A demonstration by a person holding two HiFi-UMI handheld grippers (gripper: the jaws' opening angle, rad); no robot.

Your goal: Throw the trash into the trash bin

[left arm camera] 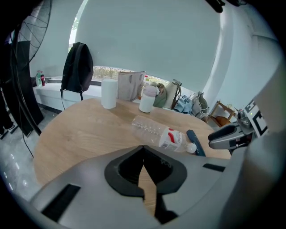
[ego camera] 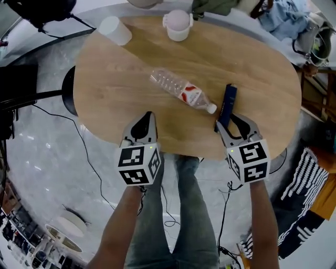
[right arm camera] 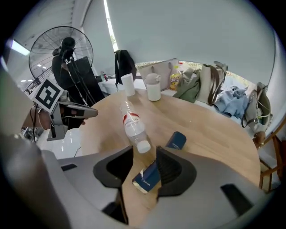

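A clear plastic bottle point(ego camera: 181, 90) point(left arm camera: 161, 133) point(right arm camera: 132, 126) with a red-and-white label lies on its side mid-table. To its right lies a long dark blue pack point(ego camera: 228, 102) point(right arm camera: 146, 177) point(left arm camera: 195, 142). My right gripper point(ego camera: 231, 122) point(right arm camera: 144, 152) is open at the table's front edge. The pack's near end lies between its jaws and close to the right finger, which hides the pack's middle. Bare wood shows between the pack and the left finger. My left gripper point(ego camera: 148, 119) point(left arm camera: 143, 150) is shut and empty over the front edge, left of the bottle.
On the oval wooden table point(ego camera: 105, 89), a white cup point(ego camera: 115, 30) lies tipped at the far left and a white lidded mug point(ego camera: 177, 24) stands behind the bottle. Bags and clothes point(ego camera: 283, 16) crowd the far side. Cables point(ego camera: 89, 157) cross the floor, and a black stool point(ego camera: 67, 89) stands at the left.
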